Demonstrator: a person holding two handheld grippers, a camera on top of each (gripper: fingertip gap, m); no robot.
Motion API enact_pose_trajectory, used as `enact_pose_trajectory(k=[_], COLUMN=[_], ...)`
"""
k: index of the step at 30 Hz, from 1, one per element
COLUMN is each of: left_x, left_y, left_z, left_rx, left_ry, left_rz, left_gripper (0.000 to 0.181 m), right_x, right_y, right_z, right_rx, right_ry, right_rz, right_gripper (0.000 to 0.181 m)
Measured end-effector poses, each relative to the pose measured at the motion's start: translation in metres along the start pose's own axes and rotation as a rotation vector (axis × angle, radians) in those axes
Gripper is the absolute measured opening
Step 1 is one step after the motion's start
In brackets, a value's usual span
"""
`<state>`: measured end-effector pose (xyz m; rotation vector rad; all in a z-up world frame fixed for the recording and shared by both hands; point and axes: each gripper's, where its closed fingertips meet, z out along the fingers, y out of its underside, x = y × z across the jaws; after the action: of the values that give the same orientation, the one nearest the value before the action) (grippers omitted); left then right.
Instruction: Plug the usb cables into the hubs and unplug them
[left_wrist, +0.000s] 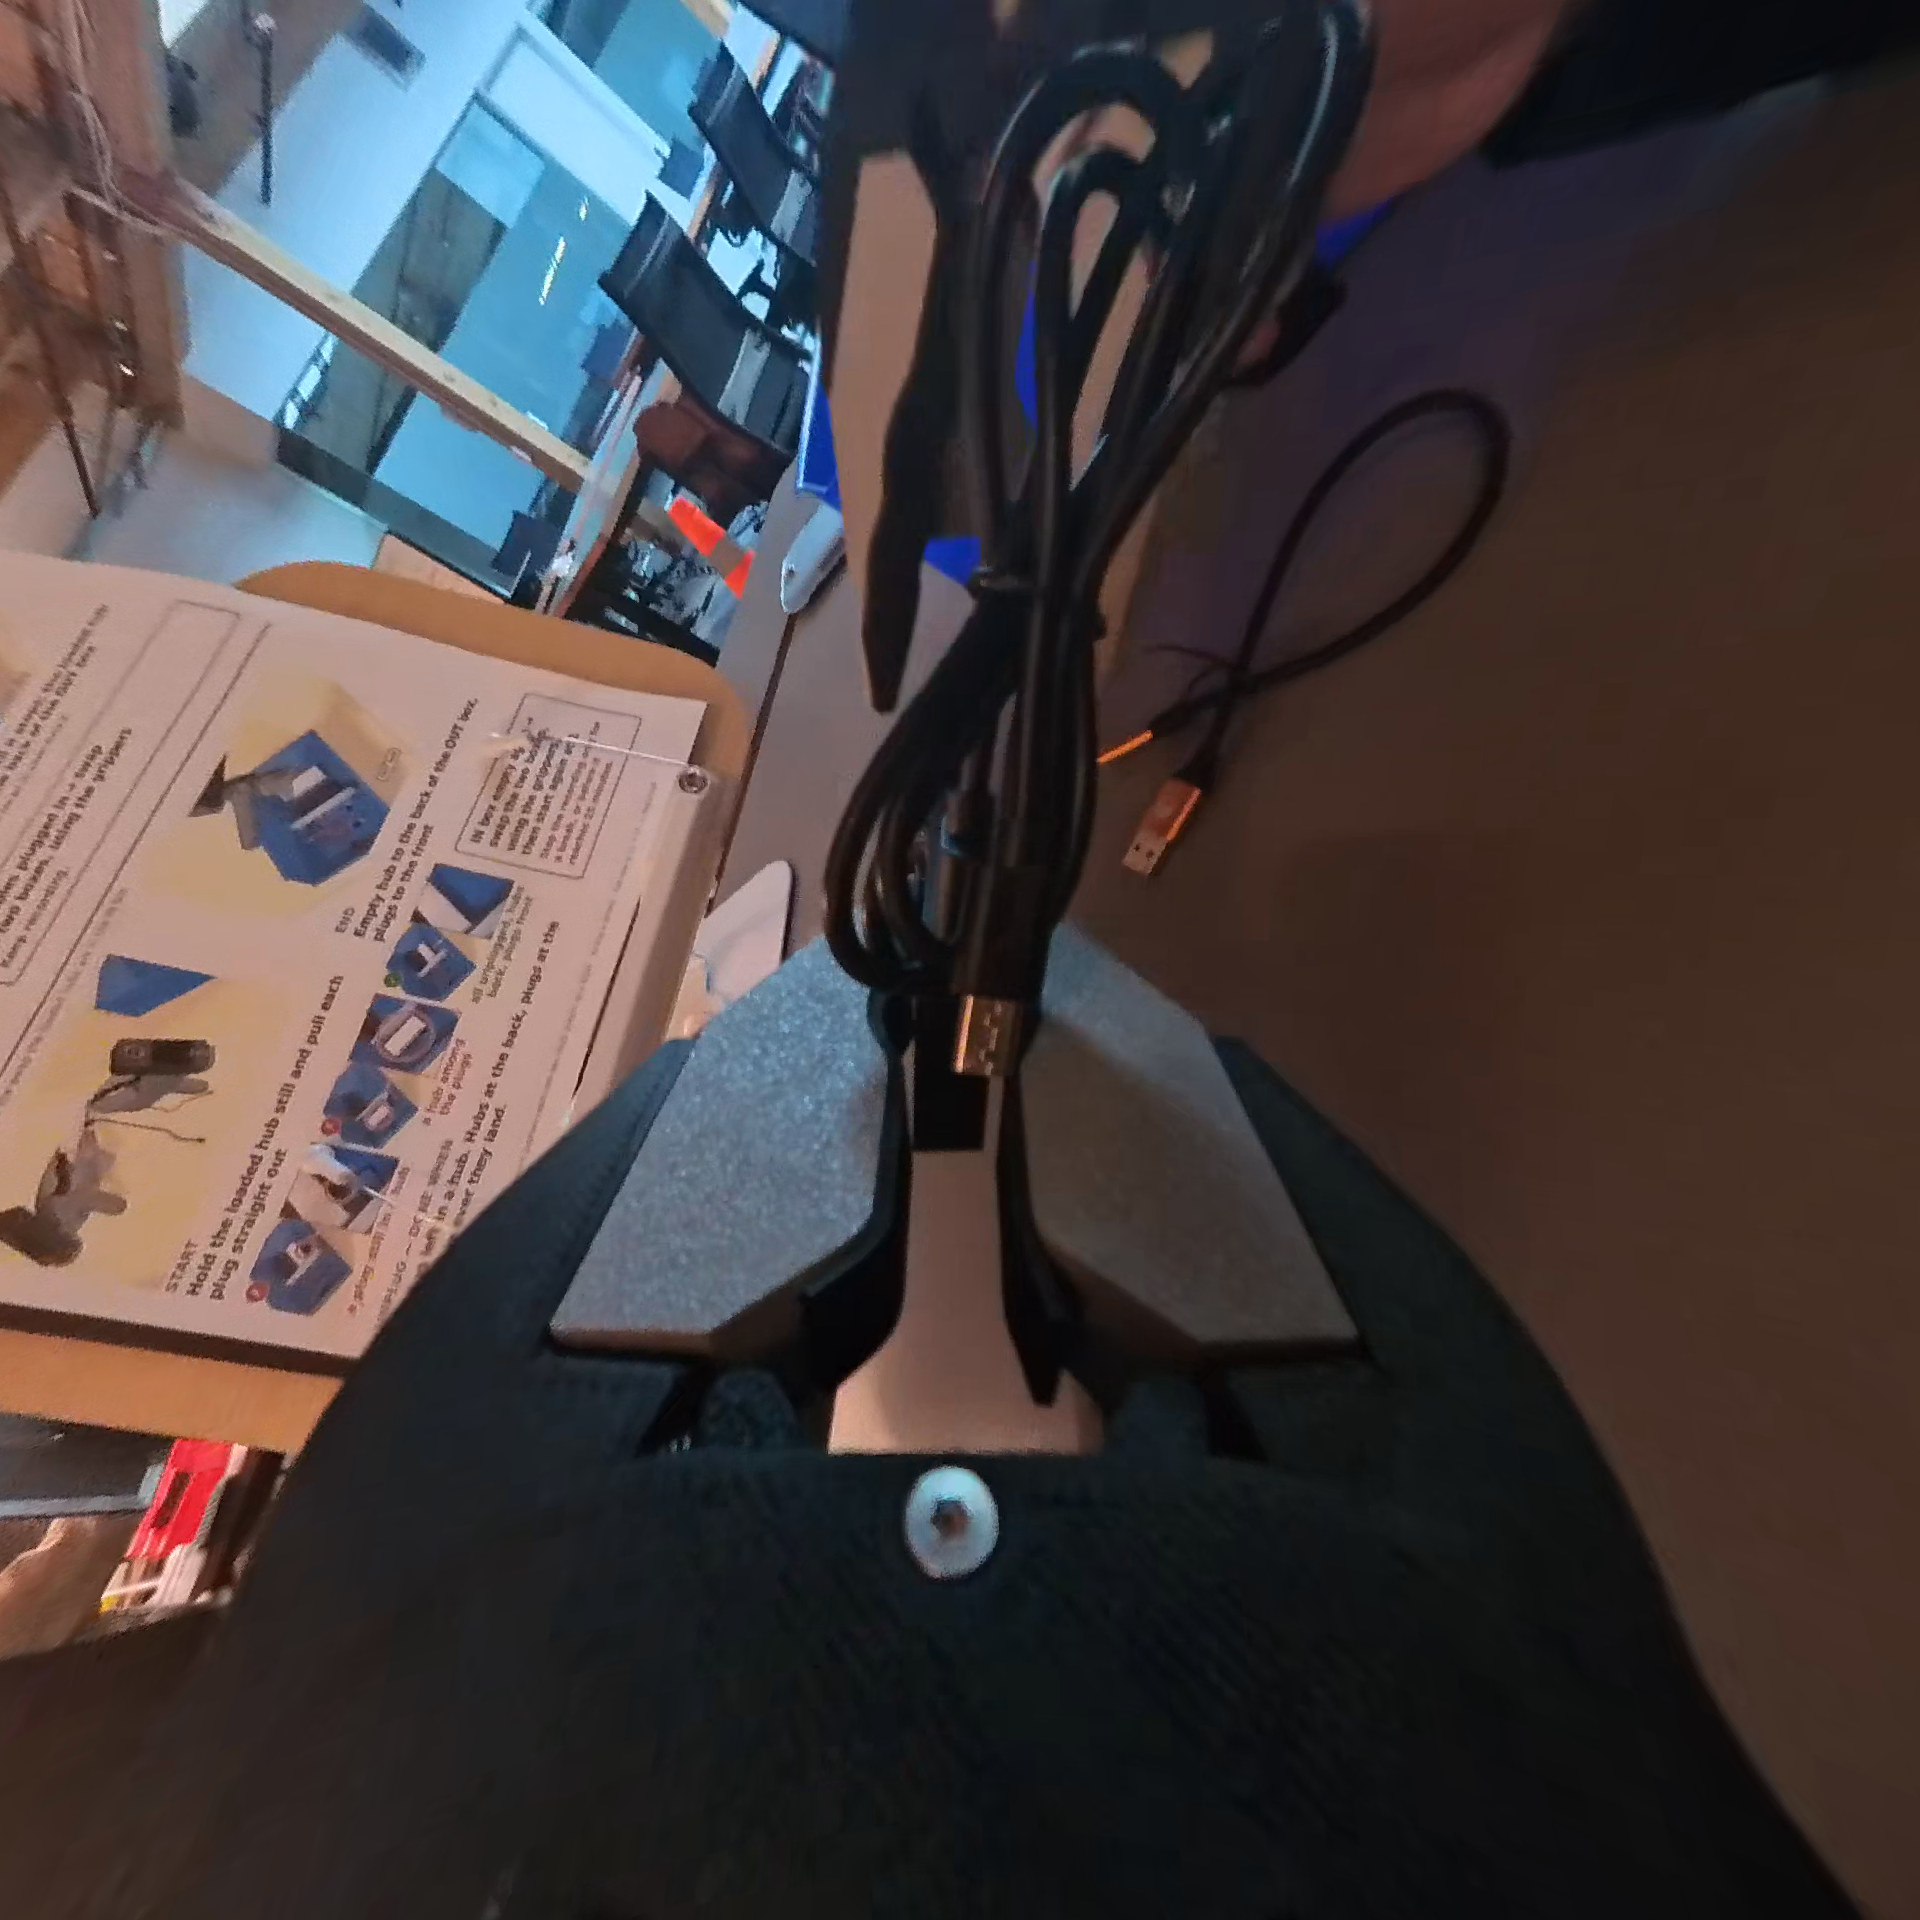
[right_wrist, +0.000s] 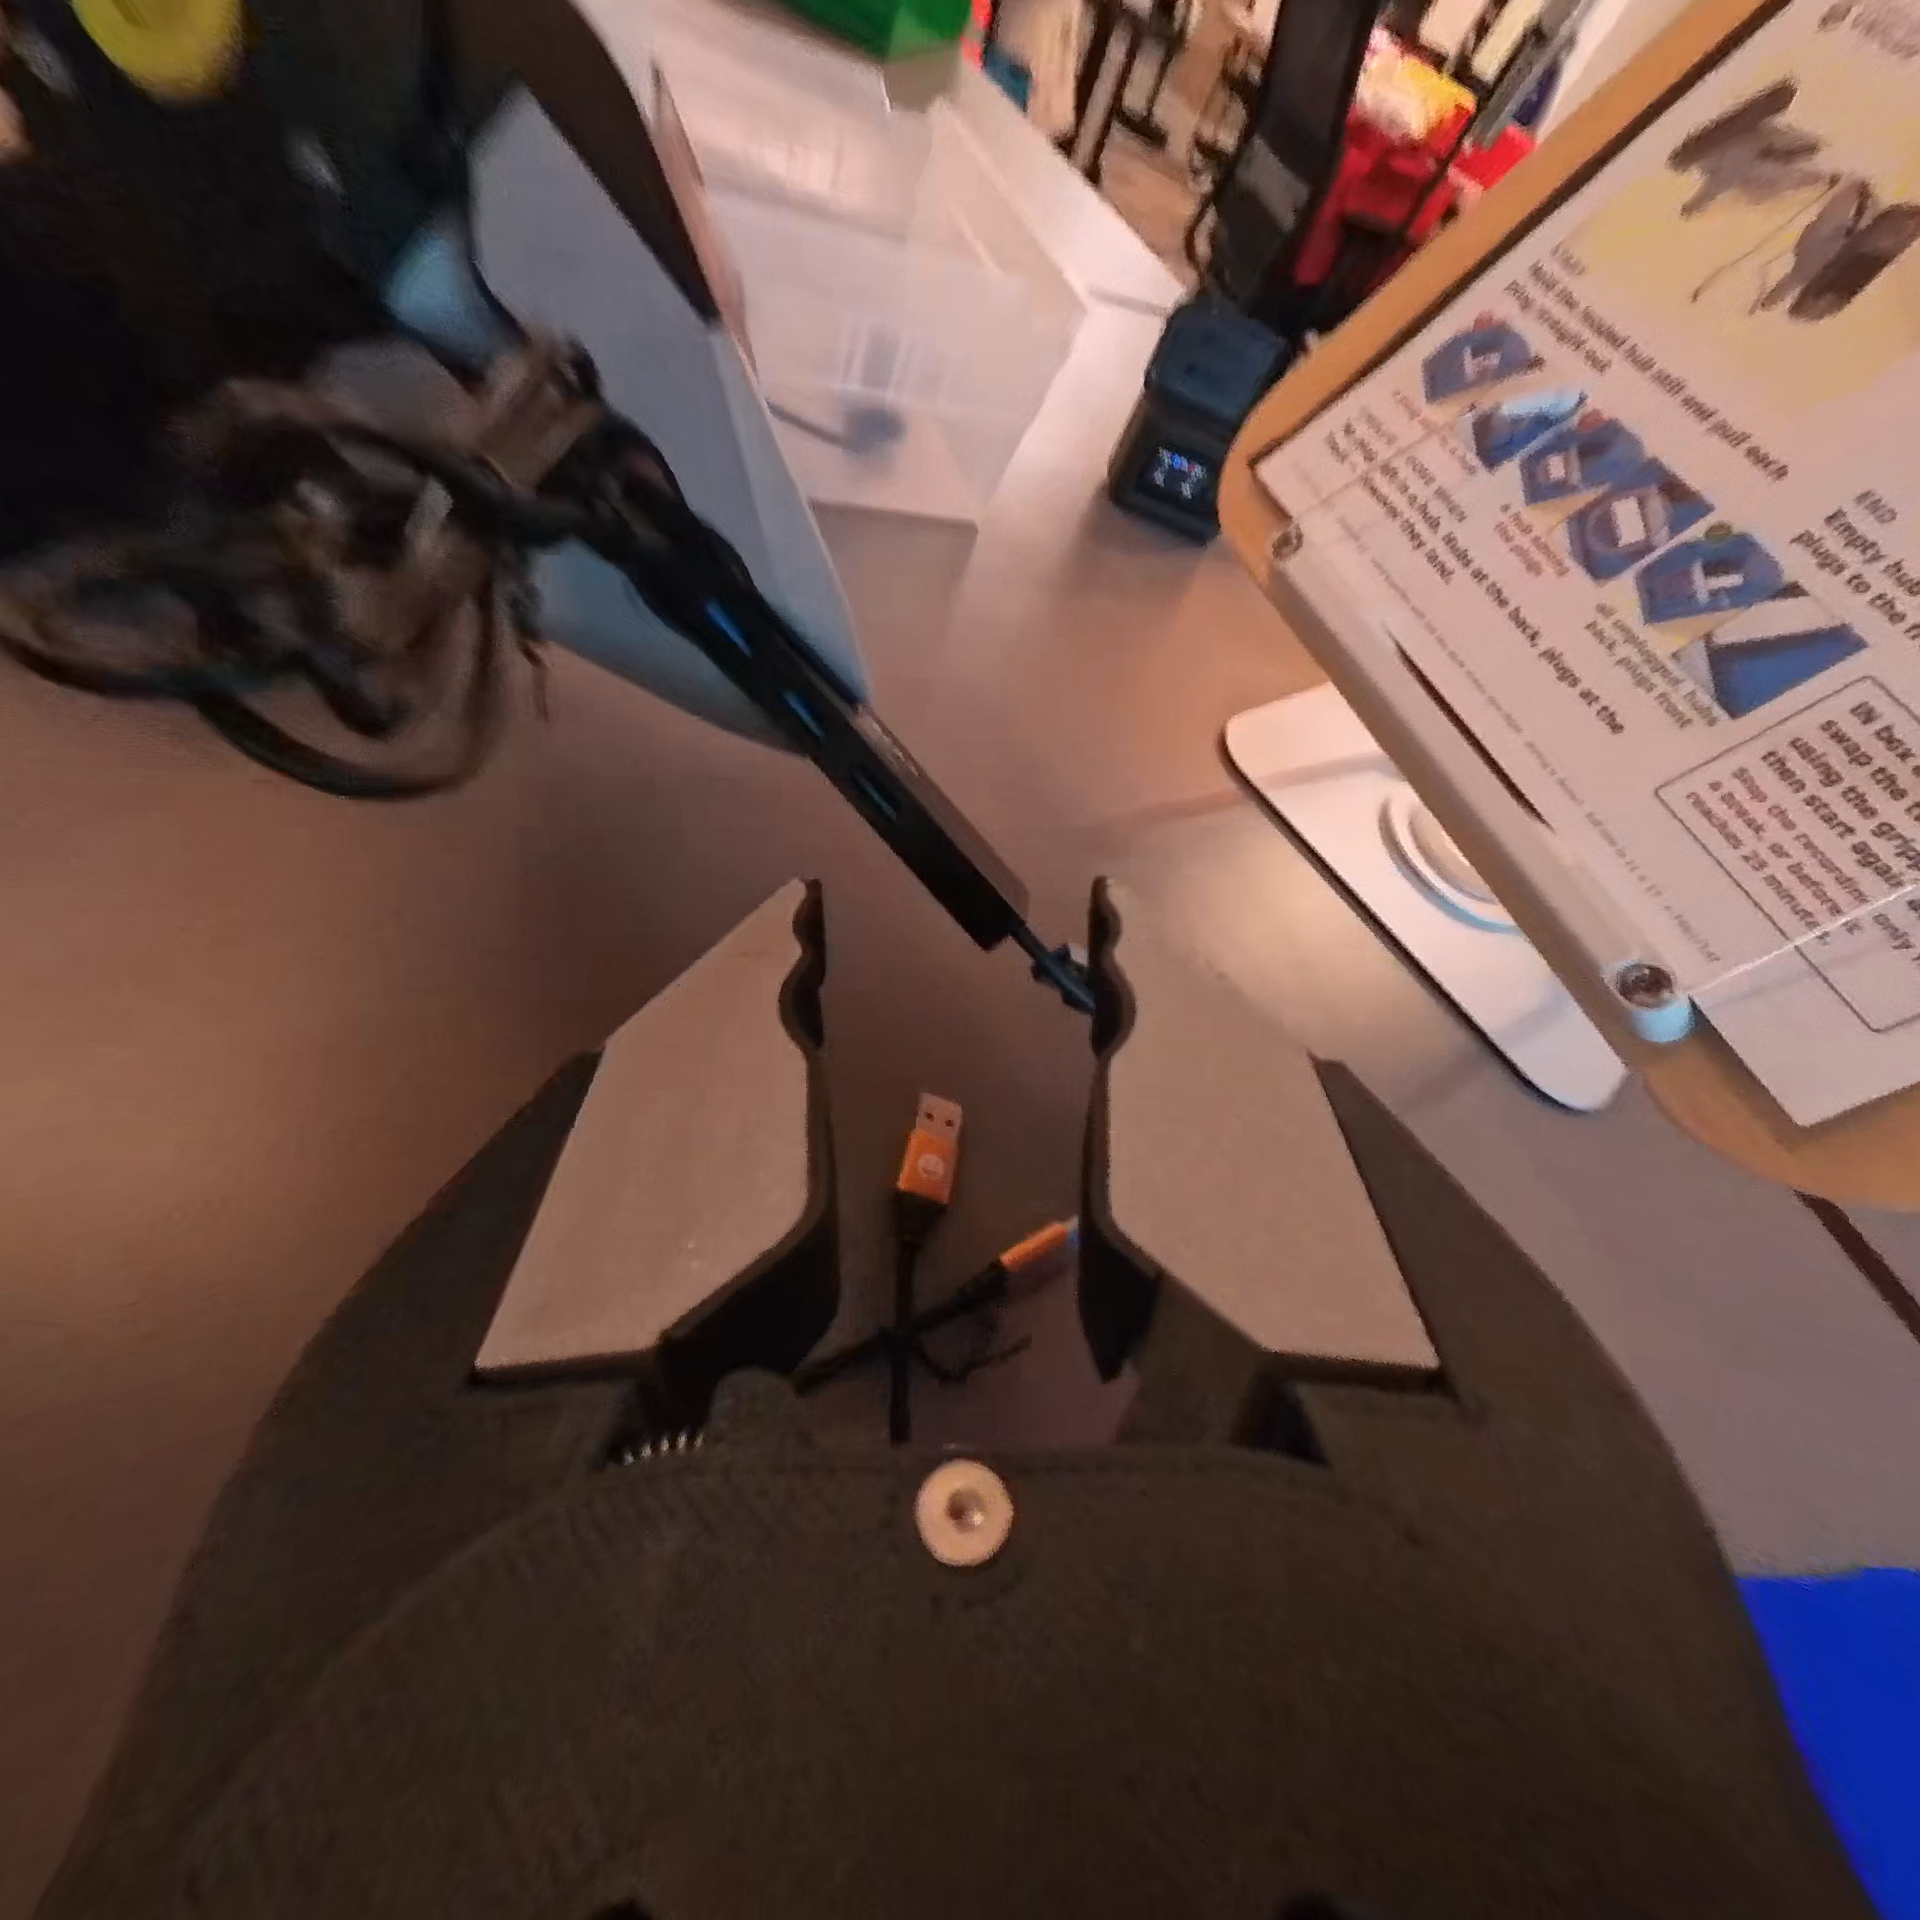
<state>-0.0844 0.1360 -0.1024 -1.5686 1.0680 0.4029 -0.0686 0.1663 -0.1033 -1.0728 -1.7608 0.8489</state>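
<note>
The left gripper is closed on a black cable bundle that hangs between its fingers, with a silver plug at the tips. The right gripper has its fingers apart and holds nothing. Right under it, on the brown table, lies the orange plug, pointing away from the camera. The black hub is just past the right fingertips; its long side slants far and left, so the right gripper is nearer to it.
</note>
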Motion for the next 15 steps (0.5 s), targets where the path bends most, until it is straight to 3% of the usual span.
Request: enact_pose_trajectory(k=[3,5,10,15], left_x=[-0.005,-0.018,-0.065,-0.063], left_y=[0.004,0.016,0.066,0.070], left_z=[0.001,0.000,-0.022,-0.021], left_rx=[-0.018,-0.079,-0.266,-0.314], left_ry=[-0.028,-0.088,-0.280,-0.296], left_rz=[-0.005,-0.015,-0.125,0.017], left_gripper=[0.009,0.009,0.009,0.009], right_x=[-0.001,0.008,-0.003,-0.004], right_y=[-0.010,0.009,0.077,0.097], right_z=[-0.006,-0.003,0.017,0.018], right_rx=[0.065,-0.024,-0.380,-0.476], right_ry=[-0.029,0.006,-0.057,-0.054], right_rz=[0.044,0.056,0.098,0.110], right_gripper=[0.041,0.030,0.045,0.030])
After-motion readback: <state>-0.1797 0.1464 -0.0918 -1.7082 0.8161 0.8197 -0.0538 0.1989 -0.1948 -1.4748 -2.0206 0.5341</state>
